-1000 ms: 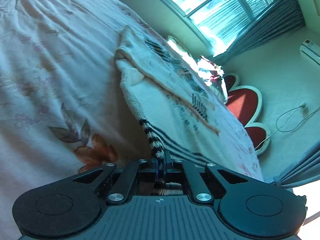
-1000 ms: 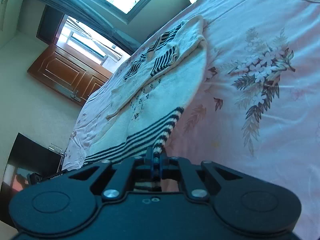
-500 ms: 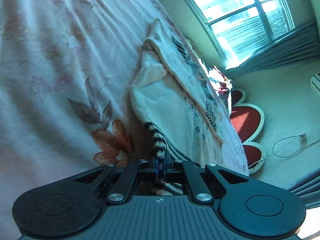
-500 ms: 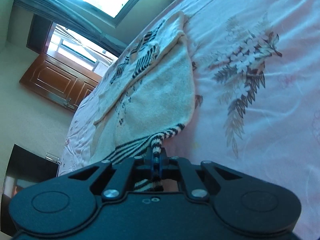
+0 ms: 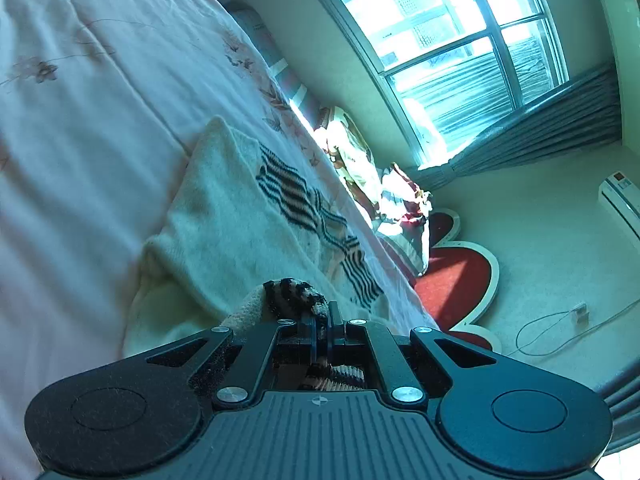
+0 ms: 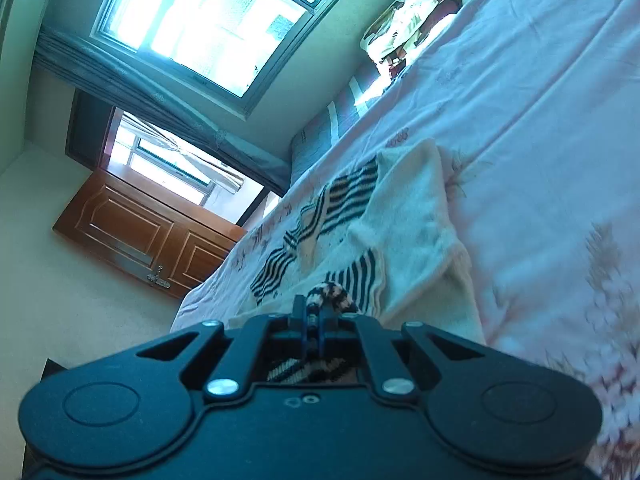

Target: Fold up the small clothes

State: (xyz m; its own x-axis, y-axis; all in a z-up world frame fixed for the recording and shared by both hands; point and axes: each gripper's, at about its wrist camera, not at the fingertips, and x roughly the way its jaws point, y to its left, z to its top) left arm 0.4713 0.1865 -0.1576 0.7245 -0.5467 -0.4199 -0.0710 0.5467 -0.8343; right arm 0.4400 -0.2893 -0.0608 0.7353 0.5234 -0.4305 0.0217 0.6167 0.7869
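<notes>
A small cream knitted sweater [image 5: 224,216] with dark stripes lies on the pink floral bedspread [image 5: 80,112]. It also shows in the right wrist view [image 6: 404,224]. My left gripper [image 5: 322,316] is shut on one corner of the striped hem [image 5: 294,294], bunched at the fingertips. My right gripper [image 6: 314,312] is shut on the other corner of the striped hem [image 6: 334,294]. Both hold the hem low over the upper half of the sweater, so the body is doubled over.
The bedspread [image 6: 540,128] stretches to the far side. A heap of clothes [image 5: 360,164] lies at the bed's far edge under the window [image 5: 440,40]. A red headboard [image 5: 456,280] is to the right. A wooden door [image 6: 148,236] stands on the left.
Both grippers have carried the striped hem forward over the sweater toward its far end. The sweater has gone from stretched flat to folded over itself.
</notes>
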